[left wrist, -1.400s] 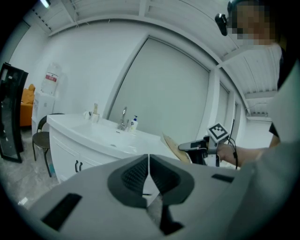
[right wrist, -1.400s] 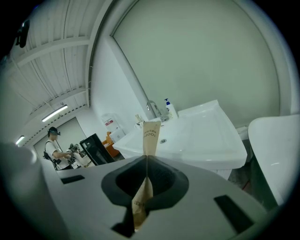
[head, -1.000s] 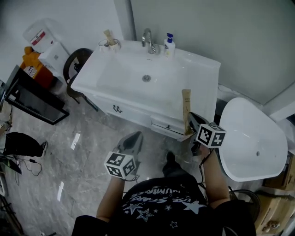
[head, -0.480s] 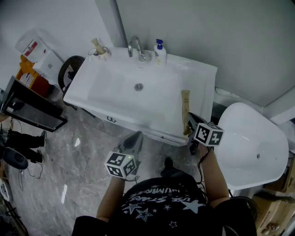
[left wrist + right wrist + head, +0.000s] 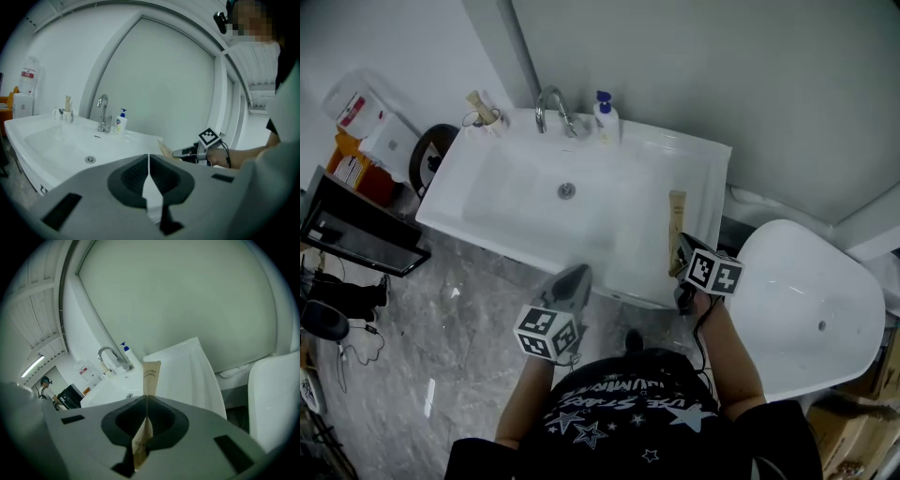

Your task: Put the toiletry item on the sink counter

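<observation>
The right hand-held gripper [image 5: 146, 401] pinches the packet [image 5: 151, 376]; the left hand-held gripper [image 5: 148, 161] is closed, empty. Best laid flat on the counter [image 5: 707, 199] at 12 o'clock

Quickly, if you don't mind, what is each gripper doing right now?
Left gripper: closed, holding nothing.
Right gripper: closed on the paper toothbrush packet.

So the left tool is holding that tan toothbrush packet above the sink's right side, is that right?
No, the right tool holds the toothbrush packet, as the right gripper view shows; the left tool is shut on nothing. The packet is above the right side of the sink.
</observation>
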### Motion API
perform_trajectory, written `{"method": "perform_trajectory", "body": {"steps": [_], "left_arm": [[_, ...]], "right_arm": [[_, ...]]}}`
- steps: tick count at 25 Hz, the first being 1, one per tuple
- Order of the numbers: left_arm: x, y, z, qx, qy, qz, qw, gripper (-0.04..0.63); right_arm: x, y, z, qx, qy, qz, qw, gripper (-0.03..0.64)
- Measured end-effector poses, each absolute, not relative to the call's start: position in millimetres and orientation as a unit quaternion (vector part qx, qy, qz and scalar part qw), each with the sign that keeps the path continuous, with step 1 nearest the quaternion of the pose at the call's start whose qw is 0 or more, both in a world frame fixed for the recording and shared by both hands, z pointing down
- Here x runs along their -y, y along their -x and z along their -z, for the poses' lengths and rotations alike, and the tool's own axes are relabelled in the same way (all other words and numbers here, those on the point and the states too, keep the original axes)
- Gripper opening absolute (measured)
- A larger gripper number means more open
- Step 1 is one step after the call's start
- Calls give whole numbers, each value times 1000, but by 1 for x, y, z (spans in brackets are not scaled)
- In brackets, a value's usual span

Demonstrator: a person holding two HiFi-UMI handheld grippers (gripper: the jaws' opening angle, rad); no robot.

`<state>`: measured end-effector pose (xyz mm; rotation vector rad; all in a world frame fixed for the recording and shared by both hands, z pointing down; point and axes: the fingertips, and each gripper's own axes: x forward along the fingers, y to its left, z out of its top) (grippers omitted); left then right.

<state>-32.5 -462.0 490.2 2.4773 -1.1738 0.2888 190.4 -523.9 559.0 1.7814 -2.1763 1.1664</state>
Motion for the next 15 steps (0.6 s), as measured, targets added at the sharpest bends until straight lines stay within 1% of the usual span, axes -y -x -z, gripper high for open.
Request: {"method": "perform_trajectory", "body": {"steps": [9,15], "left_arm": [[482,3,-504,413,-881,-114,201,20],[486,1,-512,413,-879,-129,203,20]], "right_arm": [[552,-212,-588,682,-614,-392,66,20],[559,-219,-609,658,-633,-398,90,20]]}}
